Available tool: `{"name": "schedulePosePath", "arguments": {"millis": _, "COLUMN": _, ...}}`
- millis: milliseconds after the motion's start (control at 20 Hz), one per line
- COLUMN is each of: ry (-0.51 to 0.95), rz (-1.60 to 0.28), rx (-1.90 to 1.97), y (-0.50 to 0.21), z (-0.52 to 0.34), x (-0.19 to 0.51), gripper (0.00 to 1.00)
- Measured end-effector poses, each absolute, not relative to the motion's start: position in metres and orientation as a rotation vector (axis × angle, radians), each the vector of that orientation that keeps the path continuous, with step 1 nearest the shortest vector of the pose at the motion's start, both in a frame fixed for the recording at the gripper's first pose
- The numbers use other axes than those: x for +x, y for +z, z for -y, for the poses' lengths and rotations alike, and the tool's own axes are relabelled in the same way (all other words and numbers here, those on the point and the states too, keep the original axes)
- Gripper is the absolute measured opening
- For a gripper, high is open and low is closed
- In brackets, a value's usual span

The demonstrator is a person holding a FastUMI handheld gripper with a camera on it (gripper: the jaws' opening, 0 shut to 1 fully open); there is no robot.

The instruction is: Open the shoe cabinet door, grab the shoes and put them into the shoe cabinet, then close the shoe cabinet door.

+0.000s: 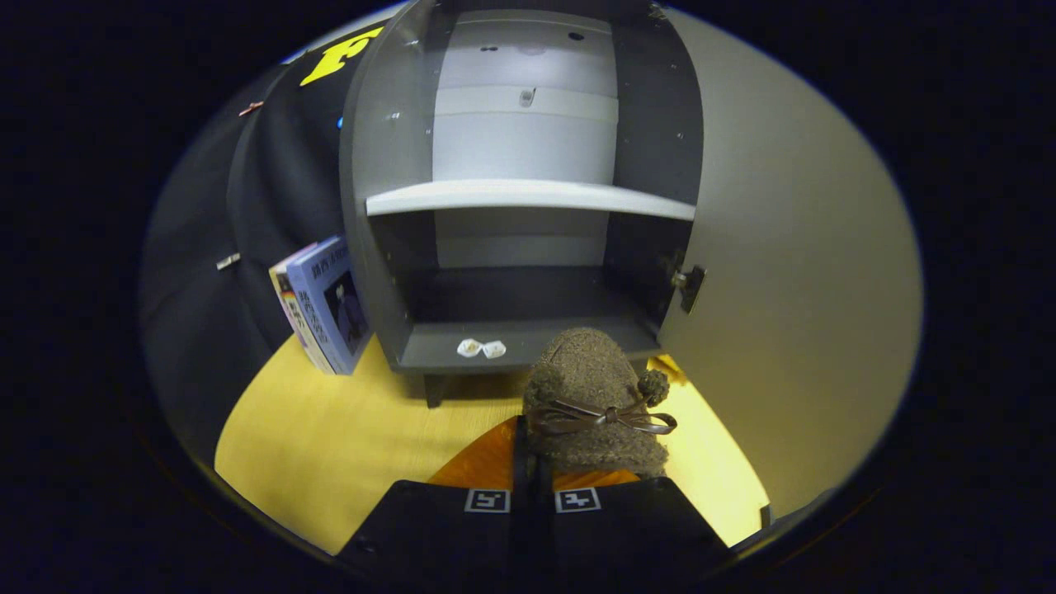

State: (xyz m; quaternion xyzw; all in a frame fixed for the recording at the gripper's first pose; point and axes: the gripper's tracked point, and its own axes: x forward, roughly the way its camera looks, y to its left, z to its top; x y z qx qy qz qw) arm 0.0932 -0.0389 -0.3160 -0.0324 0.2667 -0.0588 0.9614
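2 books [323,304] stand upright, leaning slightly, on a yellow surface [330,445], their covers facing outward; the front one is blue with a dark picture, the one behind it shows a pale edge with coloured stripes. Behind them hangs a black cloth wall [206,272], held with small clips [228,261]. 2 small white crumpled objects [482,349], touching each other, cannot be identified.

Fuzzy woolly shoe [596,404]; smooth matt cabinet [528,198]; wood-grain table [330,445]
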Motion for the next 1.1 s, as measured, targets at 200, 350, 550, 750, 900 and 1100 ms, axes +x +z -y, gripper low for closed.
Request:
{"name": "schedulePosePath", "arguments": {"millis": 200, "ry": -0.116, "rz": -0.489, "rx": -0.071, "y": -0.26, "z": 0.037, "x": 0.114, "gripper": 0.05}}
{"name": "schedulePosePath", "arguments": {"millis": 350, "ry": -0.118, "rz": -0.477, "rx": -0.077, "y": -0.23, "z": 0.039, "x": 0.134, "gripper": 0.05}}
{"name": "schedulePosePath", "arguments": {"millis": 550, "ry": -0.098, "rz": -0.457, "rx": -0.082, "y": -0.19, "z": 0.041, "x": 0.173, "gripper": 0.05}}
{"name": "schedulePosePath", "arguments": {"millis": 750, "ry": -0.102, "rz": -0.415, "rx": -0.081, "y": -0.145, "z": 0.053, "x": 0.217, "gripper": 0.05}}
{"name": "schedulePosePath", "arguments": {"millis": 900, "ry": -0.093, "rz": -0.41, "rx": -0.071, "y": -0.12, "z": 0.056, "x": 0.259, "gripper": 0.05}}
{"name": "schedulePosePath", "arguments": {"millis": 1100, "ry": -0.079, "rz": -0.438, "rx": -0.045, "y": -0.11, "z": 0.057, "x": 0.322, "gripper": 0.05}}
